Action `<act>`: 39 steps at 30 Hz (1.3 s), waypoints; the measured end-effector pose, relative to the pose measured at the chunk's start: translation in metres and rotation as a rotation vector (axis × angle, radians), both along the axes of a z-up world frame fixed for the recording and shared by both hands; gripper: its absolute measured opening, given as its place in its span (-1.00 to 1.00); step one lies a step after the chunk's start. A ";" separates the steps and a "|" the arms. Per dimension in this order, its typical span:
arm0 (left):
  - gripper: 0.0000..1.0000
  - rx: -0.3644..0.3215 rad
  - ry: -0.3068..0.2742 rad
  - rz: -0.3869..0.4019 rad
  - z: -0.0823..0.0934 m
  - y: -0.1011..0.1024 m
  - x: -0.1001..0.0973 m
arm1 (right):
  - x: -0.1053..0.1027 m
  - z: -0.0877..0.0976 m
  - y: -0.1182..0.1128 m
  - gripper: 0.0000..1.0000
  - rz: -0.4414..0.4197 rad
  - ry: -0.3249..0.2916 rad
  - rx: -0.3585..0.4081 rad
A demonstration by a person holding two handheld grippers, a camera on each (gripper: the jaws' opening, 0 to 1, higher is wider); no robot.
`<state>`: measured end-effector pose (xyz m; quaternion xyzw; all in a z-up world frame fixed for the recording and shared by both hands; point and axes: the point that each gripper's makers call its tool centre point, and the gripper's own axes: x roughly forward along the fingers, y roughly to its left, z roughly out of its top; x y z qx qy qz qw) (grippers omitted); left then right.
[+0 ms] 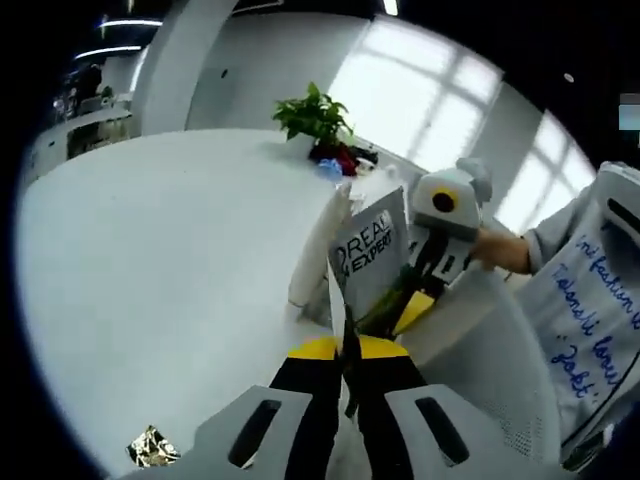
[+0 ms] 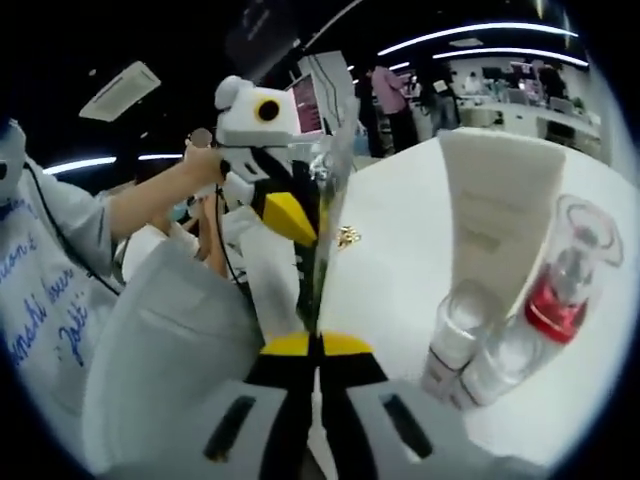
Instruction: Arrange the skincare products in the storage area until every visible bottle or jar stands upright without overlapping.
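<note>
In the left gripper view, the left gripper (image 1: 349,352) has its yellow-tipped jaws pressed together on the lower edge of a grey sachet (image 1: 370,252) printed with "EXPERT", which stands tilted above the white table (image 1: 160,250). The right gripper (image 1: 432,268) comes in from the right, held by a person's hand (image 1: 500,250), just beside the sachet's far edge; a white tube (image 1: 318,250) rises behind the sachet, and a potted plant (image 1: 314,115) sits well apart at the table's far side. A crumpled gold wrapper (image 1: 153,447) lies near the lower left. The right gripper view adds what the other lacks: beside the tube (image 2: 497,215) stand two clear-capped bottles (image 2: 478,350) and a red-based pump bottle (image 2: 570,270), all upright. There the right gripper (image 2: 318,350) is clamped on the sachet (image 2: 325,215), seen edge-on, with the left gripper (image 2: 285,215) opposite.
</note>
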<state>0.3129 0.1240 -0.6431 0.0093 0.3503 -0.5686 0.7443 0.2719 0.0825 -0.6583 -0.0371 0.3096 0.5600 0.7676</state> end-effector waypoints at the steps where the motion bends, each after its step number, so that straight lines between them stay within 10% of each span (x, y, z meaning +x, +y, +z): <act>1: -1.00 0.002 0.010 0.009 -0.003 -0.002 0.000 | 0.000 -0.002 0.000 -0.98 0.002 -0.001 -0.011; 15: -1.00 0.078 0.094 0.014 -0.025 -0.004 -0.014 | -0.006 -0.030 0.001 -0.97 0.026 0.010 -0.131; 39: -1.00 0.262 0.040 -0.078 -0.046 0.003 -0.013 | 0.009 -0.042 -0.028 -0.85 0.002 -0.065 -0.270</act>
